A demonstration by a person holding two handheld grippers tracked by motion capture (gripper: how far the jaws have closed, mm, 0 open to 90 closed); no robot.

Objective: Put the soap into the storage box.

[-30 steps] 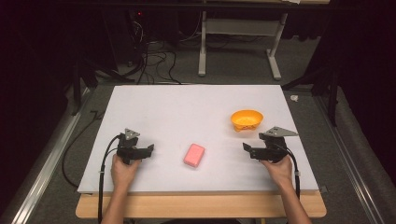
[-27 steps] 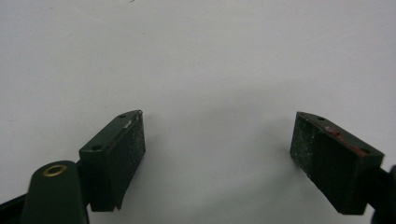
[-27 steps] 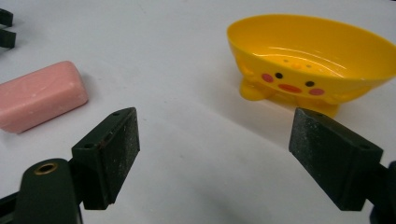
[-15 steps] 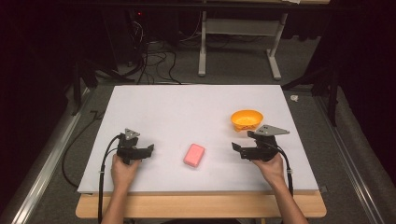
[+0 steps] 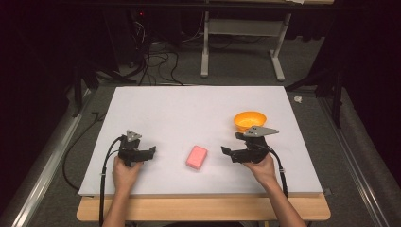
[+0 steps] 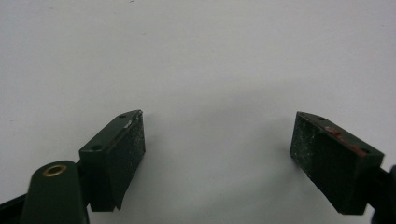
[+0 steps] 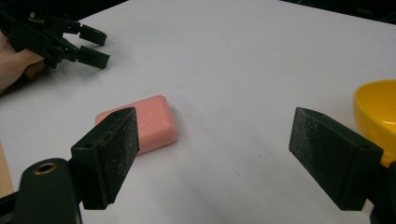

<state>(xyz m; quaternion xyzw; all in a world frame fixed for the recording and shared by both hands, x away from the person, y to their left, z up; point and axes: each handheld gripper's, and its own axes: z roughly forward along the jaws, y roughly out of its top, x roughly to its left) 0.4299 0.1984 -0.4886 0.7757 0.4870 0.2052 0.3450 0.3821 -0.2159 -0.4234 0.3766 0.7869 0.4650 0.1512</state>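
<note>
A pink soap-like bar (image 5: 196,156) lies flat on the white table top (image 5: 189,113), near its front middle. My right gripper (image 5: 228,153) is open just right of the bar, its jaws pointing at it with a small gap between. In the right gripper view the pink bar (image 7: 145,122) sits beyond the left jaw, apart from both jaws. An orange bowl (image 5: 249,121) stands behind my right gripper, and the orange bowl (image 7: 378,112) shows at the right edge. My left gripper (image 5: 150,152) is open at the front left, over bare table (image 6: 210,70), holding nothing.
The wooden front edge of the table (image 5: 203,208) runs under the white top. Beyond the far edge are cables on the floor (image 5: 151,61) and a metal desk frame (image 5: 241,42). A rail (image 5: 47,165) runs along the left side.
My right gripper has moved left and slightly forward, from beside the bowl toward the pink bar. My left gripper has stayed put.
</note>
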